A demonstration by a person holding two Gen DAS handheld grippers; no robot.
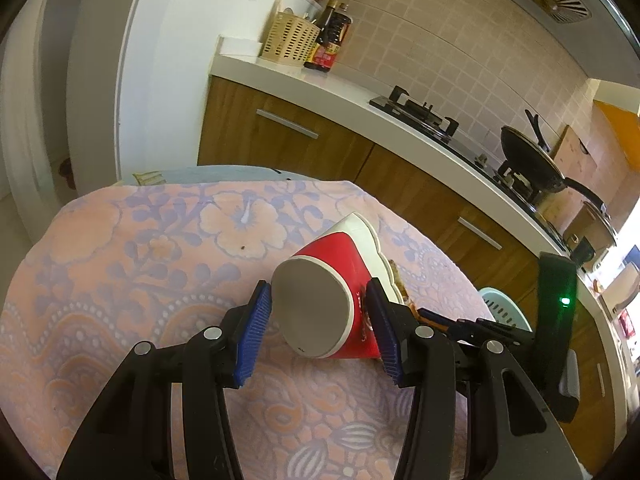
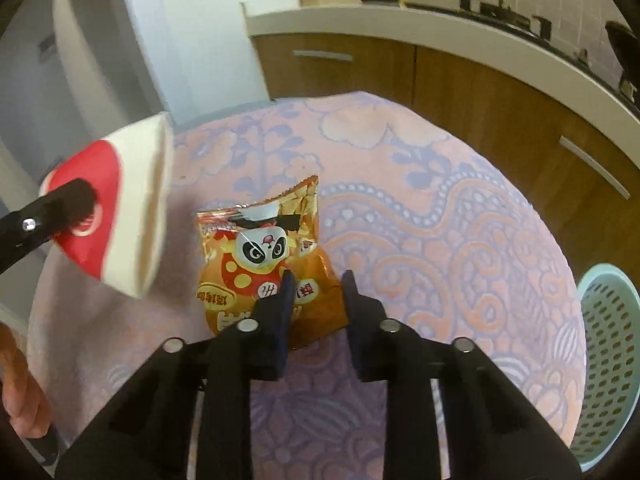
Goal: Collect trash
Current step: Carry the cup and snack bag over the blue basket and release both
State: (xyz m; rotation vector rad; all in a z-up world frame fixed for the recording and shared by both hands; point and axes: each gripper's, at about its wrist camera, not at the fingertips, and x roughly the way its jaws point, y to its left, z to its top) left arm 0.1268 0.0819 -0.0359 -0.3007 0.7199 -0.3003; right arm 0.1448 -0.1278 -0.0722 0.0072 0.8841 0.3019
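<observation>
A red and white paper cup [image 1: 340, 280] is held on its side, bottom toward the camera, between the blue pads of my left gripper [image 1: 318, 320], which is shut on it above the table. In the right wrist view the cup [image 2: 120, 208] hangs in the air at the left, with a left finger [image 2: 60, 208] across it. An orange snack bag [image 2: 272, 264] with a panda picture lies on the pink flowered tablecloth [image 2: 440, 220]. My right gripper [image 2: 316, 292] straddles the bag's near right part, its jaws partly closed around it.
A pale green perforated basket [image 2: 608, 360] stands at the table's right edge; it also shows in the left wrist view [image 1: 504, 308]. A kitchen counter [image 1: 340, 92] with wooden cabinets, a stove, a pan and sauce bottles runs behind the table.
</observation>
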